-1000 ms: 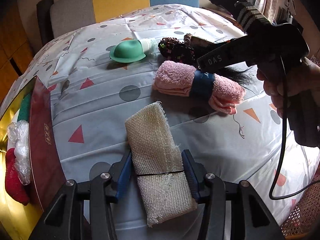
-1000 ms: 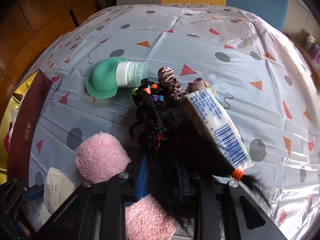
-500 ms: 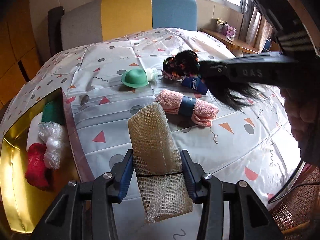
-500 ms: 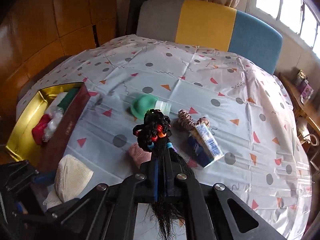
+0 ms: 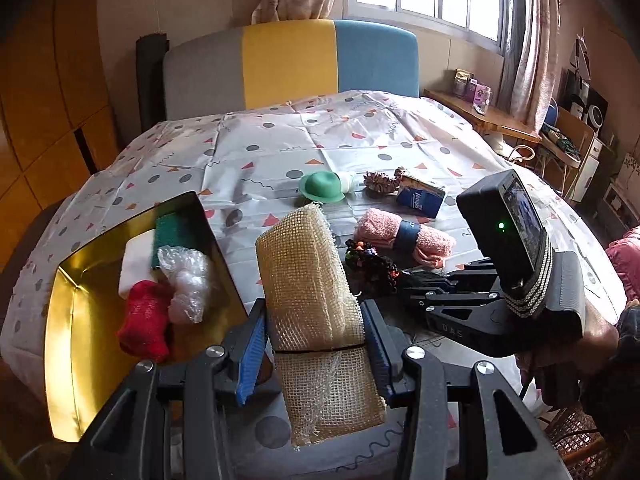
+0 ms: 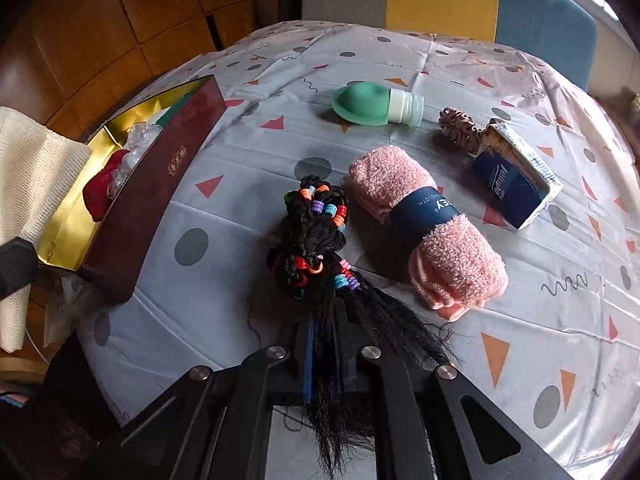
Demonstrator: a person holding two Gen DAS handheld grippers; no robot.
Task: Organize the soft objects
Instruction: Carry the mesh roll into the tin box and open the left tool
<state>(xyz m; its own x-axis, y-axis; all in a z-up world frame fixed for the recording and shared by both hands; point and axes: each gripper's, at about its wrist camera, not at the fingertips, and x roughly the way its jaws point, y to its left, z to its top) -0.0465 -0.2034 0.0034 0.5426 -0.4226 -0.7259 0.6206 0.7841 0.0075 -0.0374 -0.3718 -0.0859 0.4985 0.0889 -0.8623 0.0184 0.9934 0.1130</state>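
Note:
My left gripper (image 5: pixel 314 332) is shut on a folded beige mesh cloth (image 5: pixel 306 276) and holds it up in the air, right of the gold-lined box (image 5: pixel 72 320). My right gripper (image 6: pixel 324 334) is shut on a black braided hairpiece with coloured beads (image 6: pixel 316 236), held just above the tablecloth; it also shows in the left wrist view (image 5: pixel 372 266). A pink rolled towel with a blue band (image 6: pixel 428 232) lies on the table to the right of the hairpiece. The box holds a red cloth (image 5: pixel 144 320), bubble wrap (image 5: pixel 186 280) and a green-and-white sponge (image 5: pixel 160 236).
A green silicone bottle (image 6: pixel 372 106), a brown scrunchie (image 6: pixel 460 128) and a blue tissue pack (image 6: pixel 516 176) lie further back on the patterned tablecloth. The box's dark red wall (image 6: pixel 160 196) stands left of the hairpiece. A grey, yellow and blue chair back (image 5: pixel 292 64) is behind the table.
Both grippers lifted their loads and pulled back. The right gripper carried the hairpiece left and towards the box, away from the scrunchie and tissue pack. The mesh cloth now hangs beside the box.

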